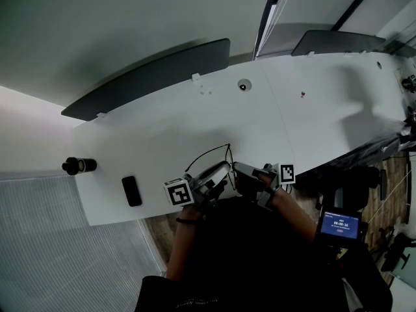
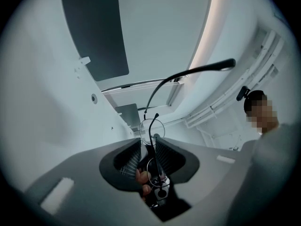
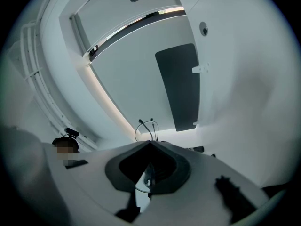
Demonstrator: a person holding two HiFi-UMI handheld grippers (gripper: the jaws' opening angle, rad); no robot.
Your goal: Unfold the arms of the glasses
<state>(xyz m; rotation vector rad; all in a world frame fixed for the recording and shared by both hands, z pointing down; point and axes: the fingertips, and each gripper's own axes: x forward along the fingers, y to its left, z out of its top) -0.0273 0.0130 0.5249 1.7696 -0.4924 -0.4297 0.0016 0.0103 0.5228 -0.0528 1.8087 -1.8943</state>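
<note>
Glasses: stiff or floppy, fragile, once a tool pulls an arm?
Probably light and springy: the glasses are thin wire. Likely fragile: the long slender arm could bend under a hard pull. May slip: little surface to grip.

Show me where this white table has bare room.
The table's broad middle, between the round grommet and the glasses, is bare; so is the strip right of the black slab. The near edge is crowded, where the left gripper and right gripper meet.
</note>
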